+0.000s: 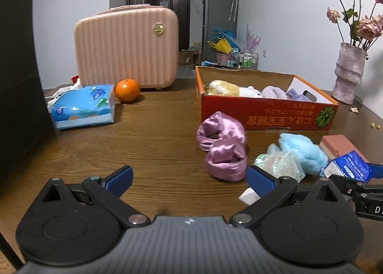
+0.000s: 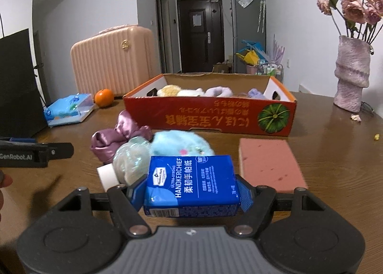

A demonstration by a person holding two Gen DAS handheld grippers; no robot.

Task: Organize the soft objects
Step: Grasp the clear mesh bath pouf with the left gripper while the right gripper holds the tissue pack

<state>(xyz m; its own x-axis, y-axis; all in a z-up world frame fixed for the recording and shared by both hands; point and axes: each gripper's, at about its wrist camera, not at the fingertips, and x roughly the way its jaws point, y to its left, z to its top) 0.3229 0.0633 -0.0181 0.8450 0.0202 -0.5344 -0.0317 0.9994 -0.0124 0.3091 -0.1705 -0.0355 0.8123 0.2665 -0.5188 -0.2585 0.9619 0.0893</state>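
Right gripper (image 2: 189, 194) is clamped on the blue handkerchief pack (image 2: 191, 185), lifted off the table; left gripper (image 1: 189, 178) hangs wide open, empty. Looks like the carry step: next, haul it to the cardboard box (image 2: 210, 116) at 12 o'clock, over its near wall.

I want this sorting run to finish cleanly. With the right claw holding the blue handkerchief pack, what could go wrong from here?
The right claw pinches the handkerchief pack only near its lower end, so the soft pack may tilt or slip on the way to the red box.

The blue fluffy toy and iridescent pouch lie just ahead and could get dragged.

The left claw is open close beside them; the two may bump.
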